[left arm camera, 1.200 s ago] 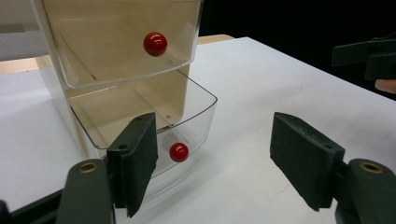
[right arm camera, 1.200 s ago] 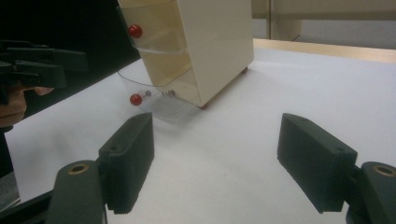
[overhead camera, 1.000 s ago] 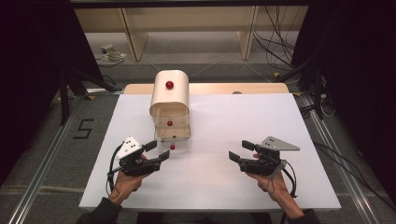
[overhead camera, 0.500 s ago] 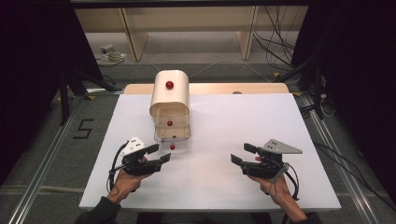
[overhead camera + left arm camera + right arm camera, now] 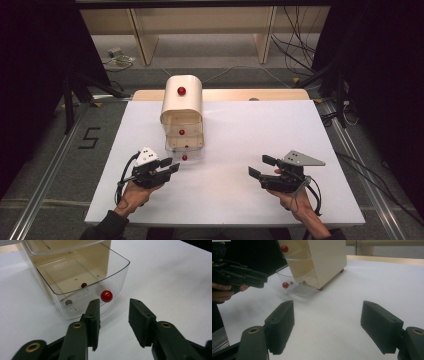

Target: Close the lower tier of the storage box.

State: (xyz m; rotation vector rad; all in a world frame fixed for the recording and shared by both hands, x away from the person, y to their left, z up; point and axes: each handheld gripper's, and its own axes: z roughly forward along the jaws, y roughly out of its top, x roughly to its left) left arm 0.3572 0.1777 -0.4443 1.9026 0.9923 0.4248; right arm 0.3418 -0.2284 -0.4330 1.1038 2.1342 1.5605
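Note:
A beige drawer cabinet (image 5: 182, 100) stands at the table's far left-centre, its clear bottom drawer (image 5: 192, 146) pulled out. That drawer's red knob (image 5: 184, 157) faces my left gripper (image 5: 172, 167), which sits just short of it. In the left gripper view the knob (image 5: 106, 296) lies beyond the fingertips of my left gripper (image 5: 114, 303); the jaws have just been closing, with nothing between them. My right gripper (image 5: 257, 167) rests at the right, open wide and holding nothing; in the right gripper view the right gripper (image 5: 328, 306) points toward the cabinet (image 5: 327, 260).
Two more red knobs sit on the cabinet: the top knob (image 5: 181, 91) and the middle knob (image 5: 181, 132). The white table top (image 5: 260, 130) stretches right of the cabinet. A wooden strip (image 5: 250, 94) runs along the far edge. Cables (image 5: 300, 55) lie on the floor beyond.
The left gripper's jaws have drawn closer together. Both hands have stayed where they were, and the drawer has not moved.

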